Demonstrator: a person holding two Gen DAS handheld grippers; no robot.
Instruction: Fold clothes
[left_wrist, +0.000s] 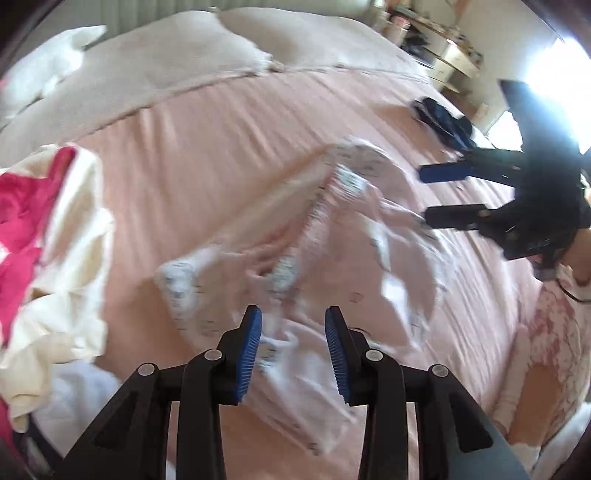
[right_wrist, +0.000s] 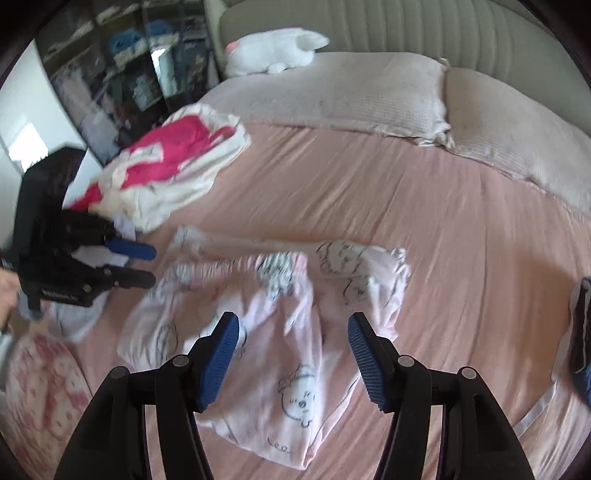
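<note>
A pale pink garment with cartoon prints (right_wrist: 295, 369) lies crumpled and partly folded on the pink bedsheet (right_wrist: 406, 192). In the left wrist view the same garment (left_wrist: 332, 236) spreads out ahead of my left gripper (left_wrist: 293, 354). That gripper hovers over the garment's near edge, its blue pads (left_wrist: 251, 354) apart and not pressing on any cloth. My right gripper (right_wrist: 293, 347) stands open above the garment's lower part with nothing between its fingers. Each gripper shows in the other's view: the right gripper (left_wrist: 424, 195) at the garment's right side, the left gripper (right_wrist: 153, 266) at its left side.
A heap of magenta and cream clothes (right_wrist: 173, 166) lies at the bed's left side. Pillows (right_wrist: 332, 96) and a white plush toy (right_wrist: 277, 51) sit by the headboard. A dark blue garment (left_wrist: 447, 122) lies at the far right edge. A knee in patterned pyjamas (right_wrist: 44, 398) rests on the bed.
</note>
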